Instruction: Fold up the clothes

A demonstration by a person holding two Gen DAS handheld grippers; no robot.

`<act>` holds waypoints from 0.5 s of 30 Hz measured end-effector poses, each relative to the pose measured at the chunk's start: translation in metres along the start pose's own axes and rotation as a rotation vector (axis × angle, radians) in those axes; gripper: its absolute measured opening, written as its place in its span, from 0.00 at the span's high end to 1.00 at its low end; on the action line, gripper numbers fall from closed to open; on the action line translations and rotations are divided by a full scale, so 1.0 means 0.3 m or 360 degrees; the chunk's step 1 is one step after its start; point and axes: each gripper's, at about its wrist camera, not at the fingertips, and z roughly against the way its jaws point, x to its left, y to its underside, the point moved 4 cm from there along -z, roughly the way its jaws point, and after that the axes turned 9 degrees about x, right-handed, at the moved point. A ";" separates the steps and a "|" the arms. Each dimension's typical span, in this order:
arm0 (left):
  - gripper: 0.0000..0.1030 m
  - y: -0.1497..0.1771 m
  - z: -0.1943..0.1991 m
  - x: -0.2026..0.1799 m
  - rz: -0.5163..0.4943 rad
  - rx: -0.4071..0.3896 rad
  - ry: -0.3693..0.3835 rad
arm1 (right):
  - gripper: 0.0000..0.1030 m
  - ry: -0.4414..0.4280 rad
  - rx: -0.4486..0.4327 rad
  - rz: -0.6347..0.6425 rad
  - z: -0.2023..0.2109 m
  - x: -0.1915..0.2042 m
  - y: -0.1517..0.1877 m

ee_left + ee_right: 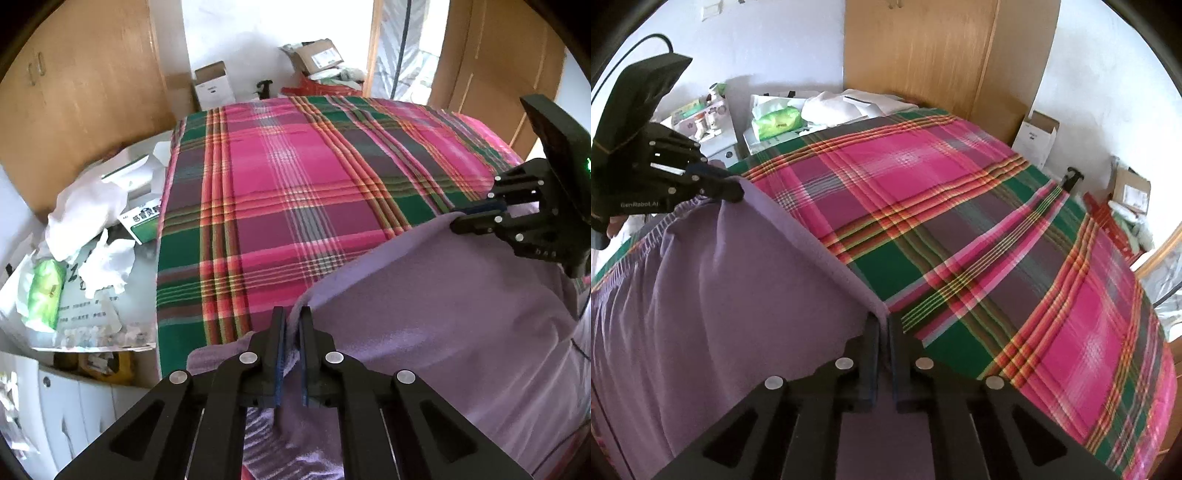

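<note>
A purple garment (443, 314) with a gathered elastic band lies on the near part of a bed with a pink and green plaid cover (295, 166). In the left wrist view, my left gripper (291, 314) is shut on one corner of the garment's far edge. My right gripper (456, 218) pinches the other corner at the right. In the right wrist view, my right gripper (884, 319) is shut on its corner of the purple garment (720, 295), and my left gripper (735, 192) holds the far-left corner. The edge runs taut between them over the plaid cover (997, 221).
A low white cabinet (92, 240) beside the bed's left edge carries crumpled tissues, a green packet and boxes. Wooden wardrobes (74, 92) stand behind it. Cardboard boxes (214, 85) sit on the floor past the bed's far end. A second wardrobe (942, 55) rises at the head.
</note>
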 end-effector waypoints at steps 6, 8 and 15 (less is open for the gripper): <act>0.94 0.003 0.042 -0.015 -0.0005 -0.0061 -0.0052 | 0.96 0.0051 -0.0100 -0.0050 0.107 0.016 0.009; 0.94 0.004 0.062 -0.015 0.0007 -0.0086 -0.0055 | 0.96 0.0070 -0.0138 -0.0045 0.152 0.031 0.018; 0.94 0.033 0.136 -0.043 0.0003 -0.0152 -0.0079 | 0.96 0.0126 -0.0206 -0.0037 0.268 0.098 0.042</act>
